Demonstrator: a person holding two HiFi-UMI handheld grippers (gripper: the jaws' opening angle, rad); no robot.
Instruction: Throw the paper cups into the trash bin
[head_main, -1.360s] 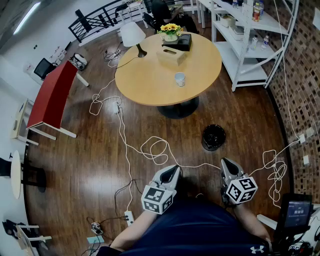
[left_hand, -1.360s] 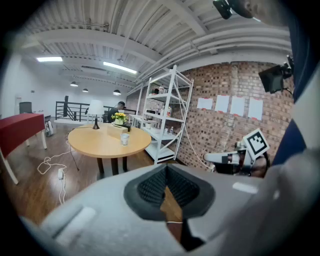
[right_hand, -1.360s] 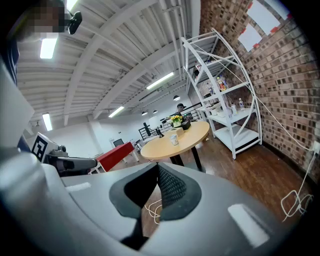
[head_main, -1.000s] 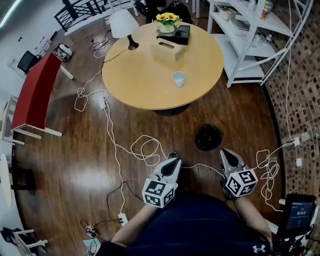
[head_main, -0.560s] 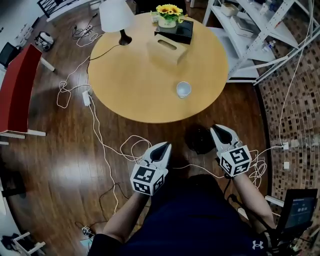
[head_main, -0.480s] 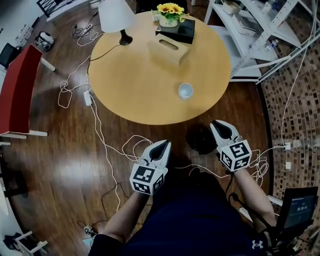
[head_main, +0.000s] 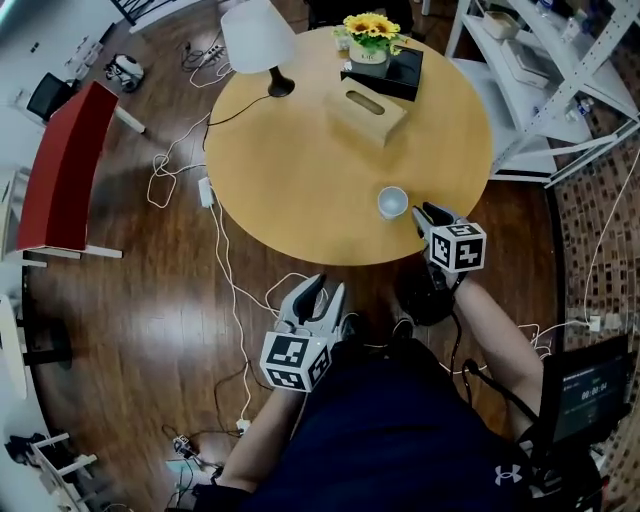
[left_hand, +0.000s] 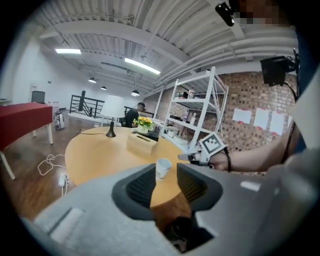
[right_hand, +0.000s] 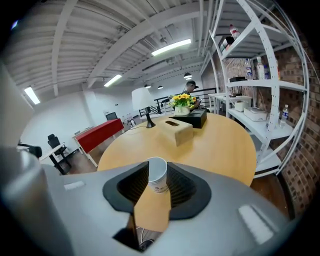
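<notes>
A white paper cup (head_main: 392, 202) stands upright near the front edge of the round wooden table (head_main: 300, 160). My right gripper (head_main: 428, 214) hovers over the table just right of the cup. Its jaws are opening, and in the right gripper view the cup (right_hand: 158, 175) shows in the gap of the right gripper (right_hand: 156, 187), untouched by the pads. My left gripper (head_main: 325, 295) hangs low over the floor with its jaws opening and nothing between them. In the left gripper view the cup (left_hand: 162, 167) lies far ahead. The black trash bin (head_main: 425, 298) sits on the floor, partly hidden under my right forearm.
On the table stand a tissue box (head_main: 370, 112), a white lamp (head_main: 258, 40) and sunflowers (head_main: 368, 30) on a black box (head_main: 390, 72). White shelving (head_main: 540, 60) is at the right, a red table (head_main: 65, 170) at the left. Cables (head_main: 230, 290) trail over the wooden floor.
The person has stepped up to the table. My right gripper rose from low over the floor to beside the cup. Both grippers' jaws went from shut to spread apart.
</notes>
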